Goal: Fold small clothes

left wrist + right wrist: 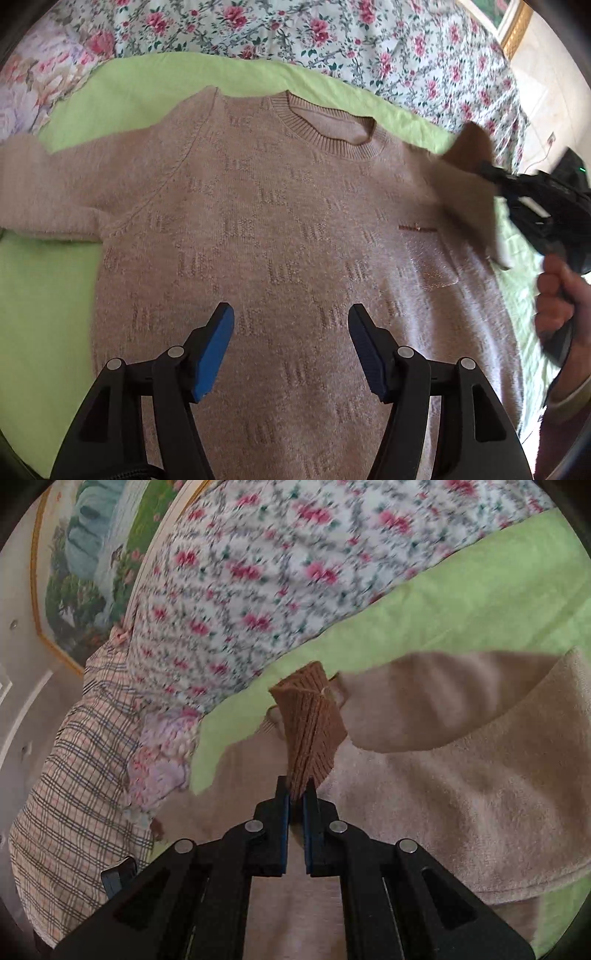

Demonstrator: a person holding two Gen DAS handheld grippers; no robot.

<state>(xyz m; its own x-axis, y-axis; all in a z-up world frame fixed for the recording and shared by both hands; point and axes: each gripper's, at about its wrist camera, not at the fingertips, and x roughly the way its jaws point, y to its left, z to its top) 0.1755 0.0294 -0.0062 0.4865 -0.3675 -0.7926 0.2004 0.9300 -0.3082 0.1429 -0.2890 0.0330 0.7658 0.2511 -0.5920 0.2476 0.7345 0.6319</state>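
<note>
The sweater (pixel 280 236) is lying front-up on a green cloth (pixel 122 92) spread over the floral bedspread (pixel 369 40), directly ahead of and beneath the left claw (pixel 291 325). Its long axis is running from the hem, nearest the left claw, straight away to the ribbed neckline (pixel 325 129) at the far end; the left sleeve (pixel 44 192) is extending outward at right angles to that axis. The left claw is standing roughly half open above the lower body of the sweater with nothing between its blue pads (pixel 214 354). The right claw (pixel 297 794) is pinching shut on the ribbed cuff (pixel 310 731) of the right sleeve (pixel 443 698), which is hanging lifted just ahead of its tips and trailing off to their right. The step in hand appears to be folding this sleeve inward across the chest. To do it well, the operator should be carrying the cuff low and level so the sleeve is not twisting, laying it square across the long axis, and releasing only when the cuff is resting flat. The left claw is well placed to be pressing the body down, preventing the knit from sliding on the cloth.
</note>
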